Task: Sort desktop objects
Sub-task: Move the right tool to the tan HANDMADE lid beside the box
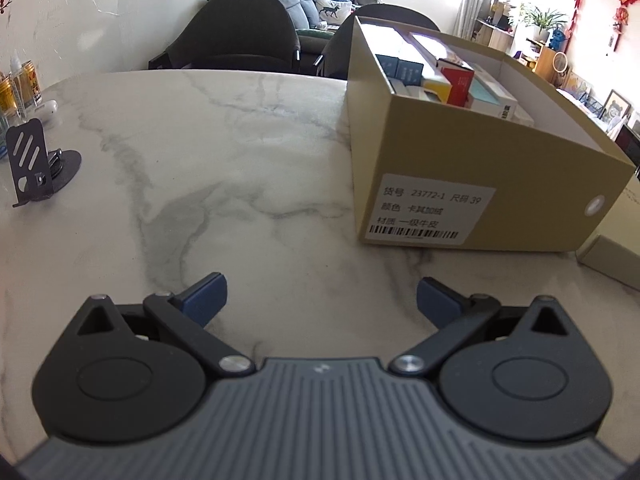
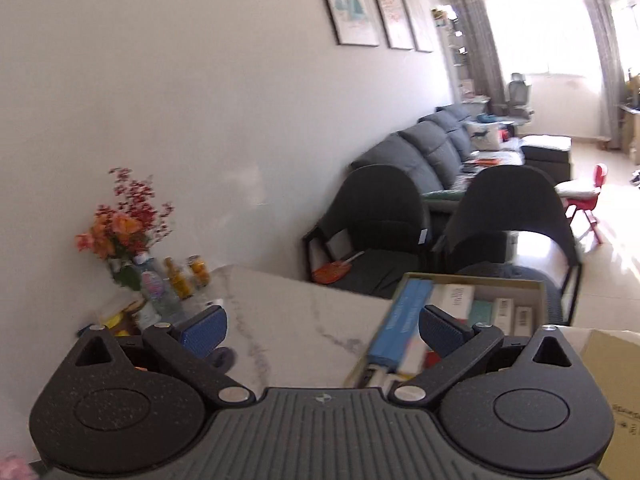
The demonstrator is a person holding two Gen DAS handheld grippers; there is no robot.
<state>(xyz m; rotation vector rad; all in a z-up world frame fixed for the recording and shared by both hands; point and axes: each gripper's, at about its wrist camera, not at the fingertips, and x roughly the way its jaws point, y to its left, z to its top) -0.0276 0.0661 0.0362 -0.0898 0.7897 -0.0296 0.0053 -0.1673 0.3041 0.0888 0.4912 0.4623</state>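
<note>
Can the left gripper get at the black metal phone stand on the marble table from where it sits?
Probably yes: the left gripper is open and empty, and only bare marble table lies between it and the black metal phone stand.

Cardboard box [image 1: 480, 184] w/ small boxes [image 1: 452, 80] inside, right on table [image 1: 224, 168]; phone stand [image 1: 30, 160] far left.

A tan open-topped cardboard box [image 1: 480, 168] stands on the marble table, packed with small upright boxes [image 1: 460, 84]

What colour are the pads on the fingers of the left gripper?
Dark blue pads, on black arms; the left wrist view shows them best.
</note>
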